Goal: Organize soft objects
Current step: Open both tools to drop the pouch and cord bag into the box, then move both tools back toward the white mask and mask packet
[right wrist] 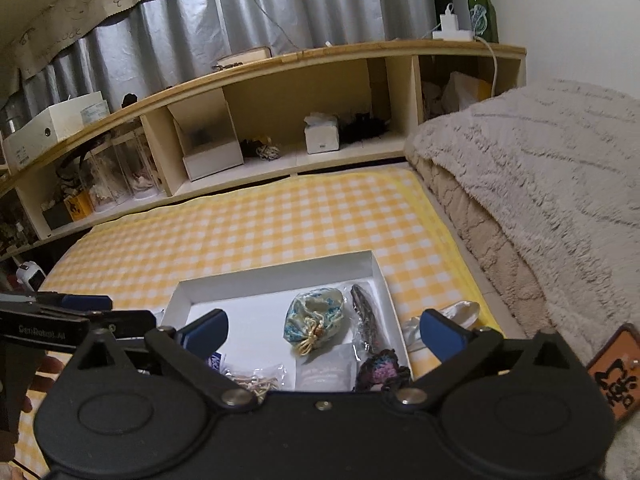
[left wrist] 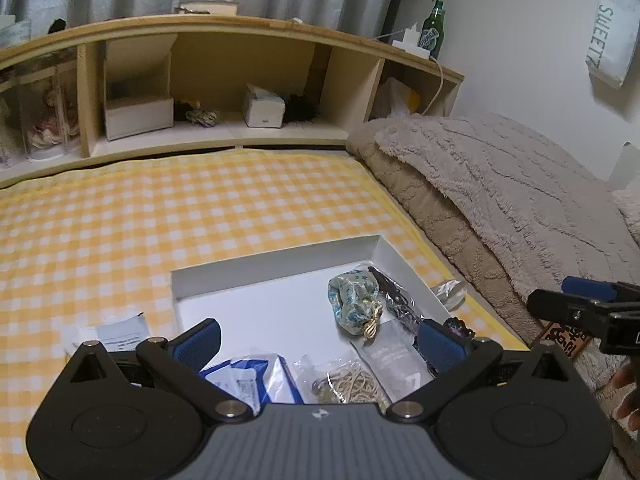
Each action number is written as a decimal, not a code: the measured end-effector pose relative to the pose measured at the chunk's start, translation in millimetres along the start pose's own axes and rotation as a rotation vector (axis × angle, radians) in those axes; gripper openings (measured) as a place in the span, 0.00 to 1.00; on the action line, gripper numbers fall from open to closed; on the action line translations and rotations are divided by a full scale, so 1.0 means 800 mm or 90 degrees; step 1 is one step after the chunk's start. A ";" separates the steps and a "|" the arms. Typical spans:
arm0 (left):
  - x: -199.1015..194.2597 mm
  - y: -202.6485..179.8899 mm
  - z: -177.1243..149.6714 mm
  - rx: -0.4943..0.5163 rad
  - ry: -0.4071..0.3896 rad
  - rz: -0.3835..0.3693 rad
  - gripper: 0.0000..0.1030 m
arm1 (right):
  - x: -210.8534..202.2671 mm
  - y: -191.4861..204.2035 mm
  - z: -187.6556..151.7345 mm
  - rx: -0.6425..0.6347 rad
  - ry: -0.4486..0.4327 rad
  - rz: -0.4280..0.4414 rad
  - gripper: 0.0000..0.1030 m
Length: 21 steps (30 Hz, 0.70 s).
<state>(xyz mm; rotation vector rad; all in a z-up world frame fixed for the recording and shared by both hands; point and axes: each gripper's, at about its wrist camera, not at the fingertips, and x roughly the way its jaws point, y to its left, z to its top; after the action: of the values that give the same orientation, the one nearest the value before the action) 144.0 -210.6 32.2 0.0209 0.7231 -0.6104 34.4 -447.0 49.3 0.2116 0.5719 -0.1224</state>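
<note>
A shallow white box [left wrist: 276, 268] [right wrist: 280, 272] lies on the yellow checked cloth. In it sit a pale blue drawstring pouch [left wrist: 354, 300] [right wrist: 316, 318], a dark wrapped item [left wrist: 396, 300] [right wrist: 366, 316], a bagged cord [left wrist: 352, 384] [right wrist: 252, 382], a blue-white packet [left wrist: 256, 380], a grey sachet [left wrist: 394, 360] [right wrist: 326, 374] and a dark knitted piece [right wrist: 382, 370]. My left gripper [left wrist: 320, 344] is open and empty above the box's near side. My right gripper [right wrist: 324, 332] is open and empty over the box.
A clear plastic bag [left wrist: 450, 294] [right wrist: 460, 314] lies right of the box. A fluffy grey blanket [left wrist: 500, 184] [right wrist: 540, 184] is piled on the right. A wooden shelf [left wrist: 240, 80] [right wrist: 280, 120] runs along the back. A paper slip [left wrist: 116, 332] lies left of the box.
</note>
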 end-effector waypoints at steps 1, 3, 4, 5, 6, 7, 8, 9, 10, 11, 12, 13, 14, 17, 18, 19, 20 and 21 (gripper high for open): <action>-0.005 0.000 -0.001 0.000 -0.003 0.002 1.00 | -0.006 0.003 0.000 -0.004 -0.003 -0.005 1.00; -0.016 0.002 -0.004 0.002 -0.008 0.007 1.00 | -0.015 0.008 0.000 -0.011 -0.006 -0.011 1.00; -0.021 0.002 -0.005 0.002 -0.010 0.009 1.00 | -0.020 0.011 0.000 -0.013 -0.008 -0.011 1.00; -0.026 0.003 -0.006 0.003 -0.013 0.010 1.00 | -0.024 0.012 0.000 -0.015 -0.008 -0.010 1.00; -0.031 0.004 -0.007 0.002 -0.016 0.011 1.00 | -0.026 0.014 0.001 -0.018 -0.008 -0.008 1.00; -0.036 0.005 -0.009 0.001 -0.020 0.011 1.00 | -0.030 0.017 0.001 -0.019 -0.009 -0.007 1.00; -0.040 0.006 -0.009 0.000 -0.024 0.012 1.00 | -0.034 0.020 0.000 -0.020 -0.011 -0.007 1.00; -0.046 0.008 -0.010 -0.001 -0.027 0.013 1.00 | -0.037 0.022 0.000 -0.021 -0.012 -0.006 1.00; -0.051 0.010 -0.010 -0.003 -0.029 0.016 1.00 | -0.040 0.026 0.000 -0.023 -0.013 -0.004 1.00; -0.054 0.011 -0.009 -0.003 -0.029 0.019 1.00 | -0.043 0.030 0.000 -0.026 -0.015 -0.005 1.00; -0.059 0.014 -0.008 -0.003 -0.031 0.024 1.00 | -0.044 0.033 0.000 -0.029 -0.016 -0.006 1.00; -0.065 0.016 -0.007 -0.003 -0.035 0.027 1.00 | -0.046 0.037 0.000 -0.032 -0.017 -0.009 1.00; -0.070 0.020 -0.006 -0.003 -0.038 0.030 1.00 | -0.047 0.041 0.001 -0.035 -0.020 -0.011 1.00; -0.085 0.032 -0.002 -0.005 -0.046 0.041 1.00 | -0.050 0.055 0.005 -0.039 -0.025 -0.009 1.00; -0.090 0.037 -0.001 -0.006 -0.048 0.044 1.00 | -0.049 0.059 0.007 -0.040 -0.025 -0.008 1.00; -0.096 0.043 0.001 -0.007 -0.051 0.049 1.00 | -0.049 0.065 0.008 -0.042 -0.027 -0.007 1.00; -0.100 0.049 0.002 -0.007 -0.053 0.053 1.00 | -0.048 0.072 0.010 -0.045 -0.028 -0.005 1.00; -0.106 0.057 0.003 -0.007 -0.056 0.061 1.00 | -0.047 0.078 0.012 -0.048 -0.028 -0.002 1.00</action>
<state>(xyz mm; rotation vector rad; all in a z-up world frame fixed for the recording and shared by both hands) 120.1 -129.9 78.6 0.0185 0.6357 -0.5119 19.3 -386.3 87.9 0.1344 0.5317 -0.1089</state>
